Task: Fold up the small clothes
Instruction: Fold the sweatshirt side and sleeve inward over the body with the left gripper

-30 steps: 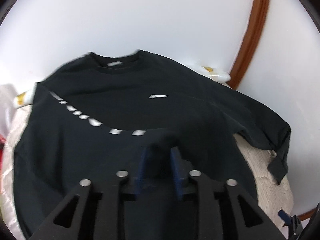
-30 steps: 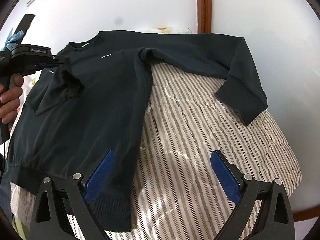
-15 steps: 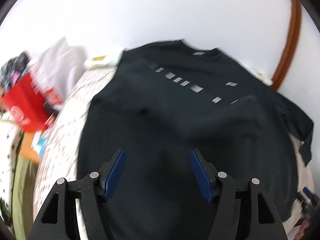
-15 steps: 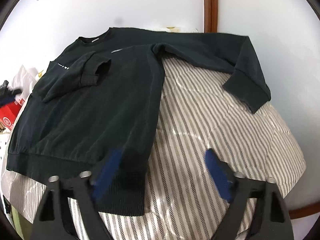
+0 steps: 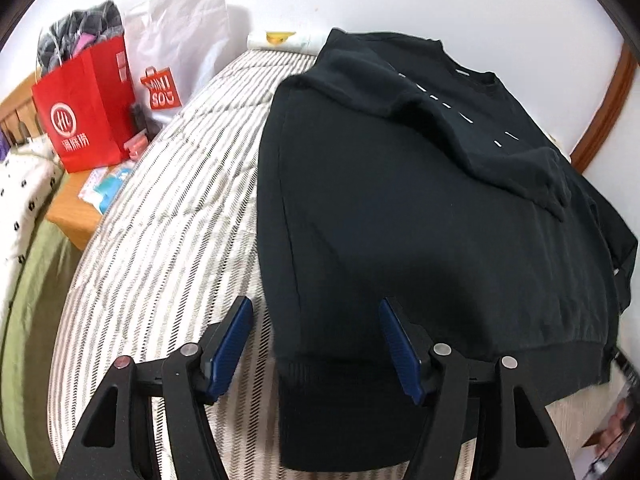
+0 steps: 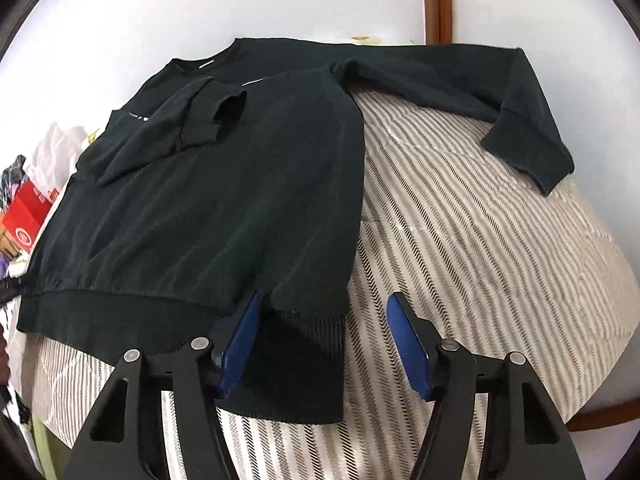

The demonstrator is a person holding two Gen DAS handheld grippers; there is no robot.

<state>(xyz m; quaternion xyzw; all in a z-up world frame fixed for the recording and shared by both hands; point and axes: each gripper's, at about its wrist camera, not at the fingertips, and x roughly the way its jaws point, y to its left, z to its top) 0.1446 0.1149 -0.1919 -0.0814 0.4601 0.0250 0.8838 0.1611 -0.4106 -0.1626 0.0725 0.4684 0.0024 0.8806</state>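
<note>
Both tools, left tool (image 5: 314, 344) and right tool (image 6: 324, 338), gape astride sweatshirt (image 6: 208, 208) hem corners, seemingly untouched.

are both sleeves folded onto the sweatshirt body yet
No, only one sleeve lies across the sweatshirt; the other sleeve is stretched out on the striped quilt.

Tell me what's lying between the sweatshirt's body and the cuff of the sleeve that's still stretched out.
Only bare striped bedcover lies between the black sweatshirt body and the outstretched sleeve cuff; the right wrist view shows it.
</note>
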